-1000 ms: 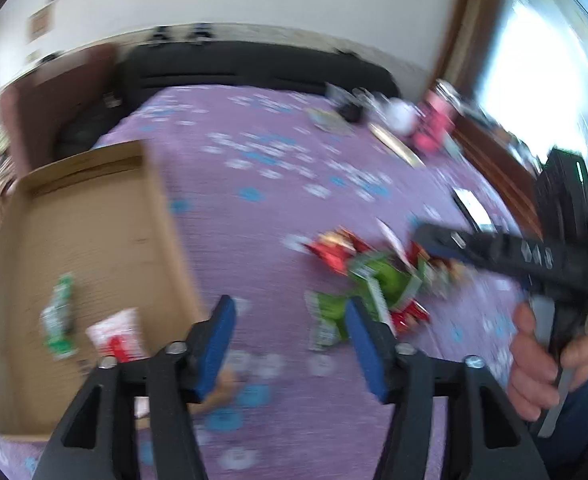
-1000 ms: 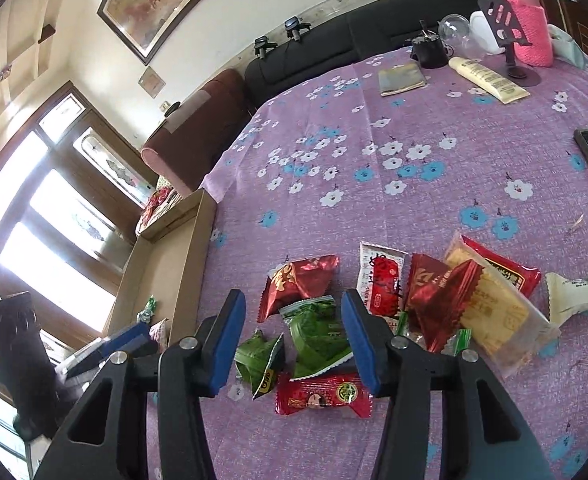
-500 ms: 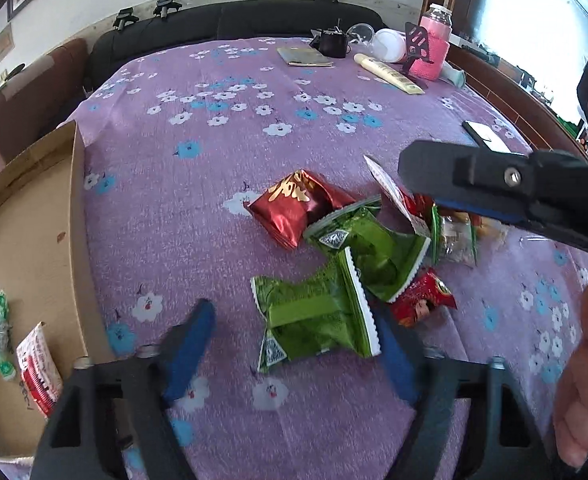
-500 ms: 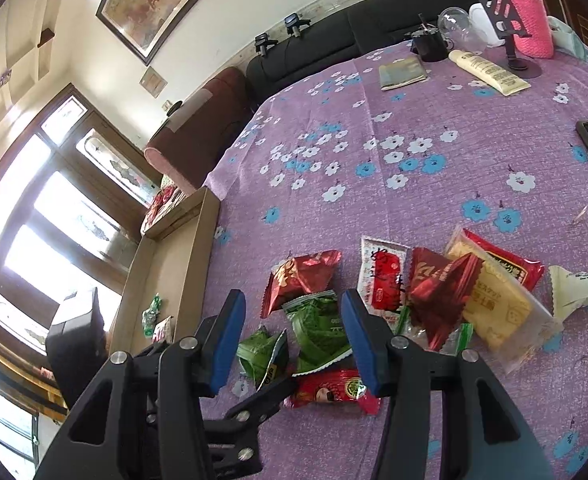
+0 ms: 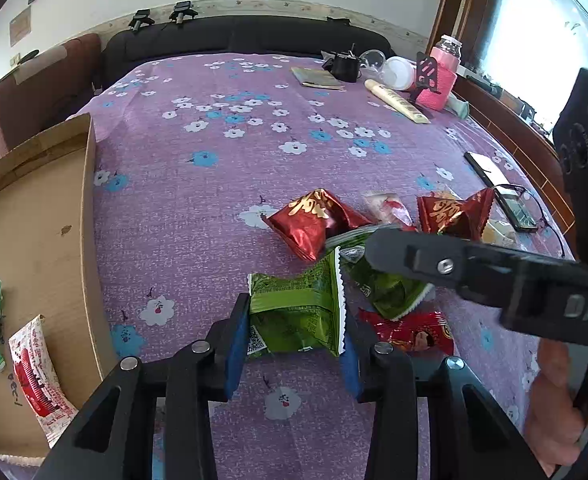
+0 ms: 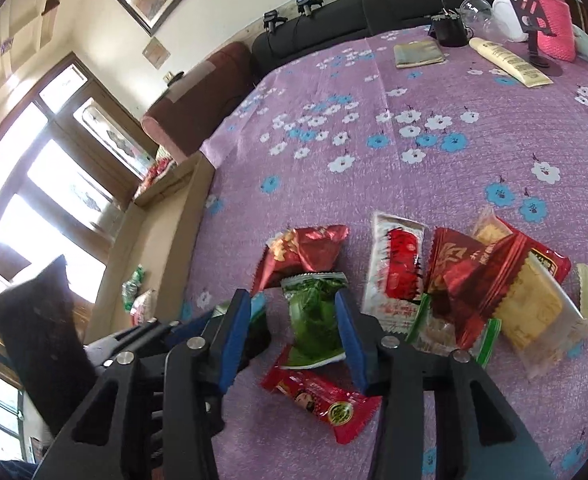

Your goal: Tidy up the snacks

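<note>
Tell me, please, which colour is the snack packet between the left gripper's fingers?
Green. The snack packet shows best in the left wrist view.

Both wrist cameras look steeply down, close over the same snack pile [image 5: 358, 264] on the purple tablecloth [image 6: 374, 168].

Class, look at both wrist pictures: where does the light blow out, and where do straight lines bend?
Left wrist view: window at top right washes out white; the cardboard box wall bows. Right wrist view: windows at left glare; the tablecloth bulges, corners go dark.
</note>
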Tool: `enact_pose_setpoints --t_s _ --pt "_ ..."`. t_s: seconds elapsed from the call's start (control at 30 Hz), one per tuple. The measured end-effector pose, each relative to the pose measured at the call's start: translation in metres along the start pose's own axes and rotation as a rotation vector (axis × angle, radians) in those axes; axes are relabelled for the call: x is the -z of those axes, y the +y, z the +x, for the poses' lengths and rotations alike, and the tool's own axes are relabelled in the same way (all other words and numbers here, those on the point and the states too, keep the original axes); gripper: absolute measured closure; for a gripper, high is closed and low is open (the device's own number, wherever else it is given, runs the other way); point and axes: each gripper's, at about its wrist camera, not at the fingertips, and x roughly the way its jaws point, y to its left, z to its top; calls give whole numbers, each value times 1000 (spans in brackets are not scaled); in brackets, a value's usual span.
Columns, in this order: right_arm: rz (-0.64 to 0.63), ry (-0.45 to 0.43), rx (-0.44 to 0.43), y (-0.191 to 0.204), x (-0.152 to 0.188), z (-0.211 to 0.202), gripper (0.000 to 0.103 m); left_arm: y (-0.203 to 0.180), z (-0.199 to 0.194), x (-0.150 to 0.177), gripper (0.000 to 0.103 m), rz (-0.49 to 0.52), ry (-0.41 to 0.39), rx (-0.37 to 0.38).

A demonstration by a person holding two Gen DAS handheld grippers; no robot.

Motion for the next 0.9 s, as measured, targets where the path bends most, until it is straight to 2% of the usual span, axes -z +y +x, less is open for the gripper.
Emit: enact_pose_setpoints --t_s 0.1,0.17,0.23,0.37,0.47,0.63,0.9 --pt "14 22 42 -8 0 10 65 0 1 0 62 0 3 0" --pt "13 32 40 -10 1 13 68 -1 1 0 61 1 5 1" --pt "-28 34 54 -4 3 14 68 0 1 0 61 1 4 3" --pt "-137 21 142 13 9 17 71 0 0 1 62 0 4 6" --pt "-131 4 136 12 9 12 71 0 -2 1 62 3 -8 13" --pt "-112 -90 131 12 5 -8 71 -4 -9 0 62 17 -43 21" --pt "-88 -104 136 12 3 -12 71 -4 -11 -1 62 12 -59 20"
